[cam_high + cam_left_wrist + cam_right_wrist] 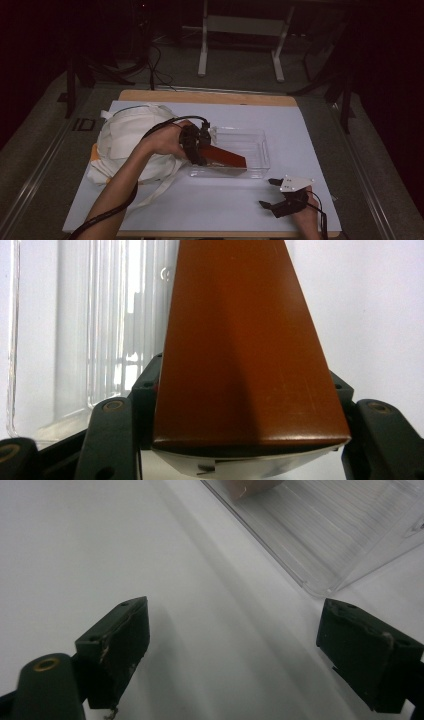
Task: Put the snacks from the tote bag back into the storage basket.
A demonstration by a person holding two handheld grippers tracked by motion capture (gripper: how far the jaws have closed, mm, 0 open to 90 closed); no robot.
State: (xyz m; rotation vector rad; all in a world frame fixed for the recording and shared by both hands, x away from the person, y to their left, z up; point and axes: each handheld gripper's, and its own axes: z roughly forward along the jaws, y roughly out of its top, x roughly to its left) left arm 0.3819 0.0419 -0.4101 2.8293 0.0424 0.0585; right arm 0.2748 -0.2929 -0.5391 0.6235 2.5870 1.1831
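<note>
Left tool (196, 142): closed on the near end of a brown wedge-shaped block (226, 158); in the left gripper view the block (240, 345) runs from between the jaws up to the top edge of the frame.
Block position: centre of the high view, slanting down into a clear plastic tray (257, 150); its far end sits low in the tray, though contact with the tray floor cannot be confirmed.
Right tool (270, 193): jaws spread wide, holding nothing, at the lower right of the high view, just above the counter (310, 130).
Right tool clearance: in the right gripper view the tray corner (320, 585) lies at the upper right, apart from both jaws.
Surroundings: a white cloth bag (125, 140) lies at centre left of the high view, touching or just beside the tray's left end.
Done: block gripped and brought over the tray, partly inside it.
Left: judged, lower the block flat, release it, withdraw the left tool.
Progress estimate: late stage of placement; release not yet made.
</note>
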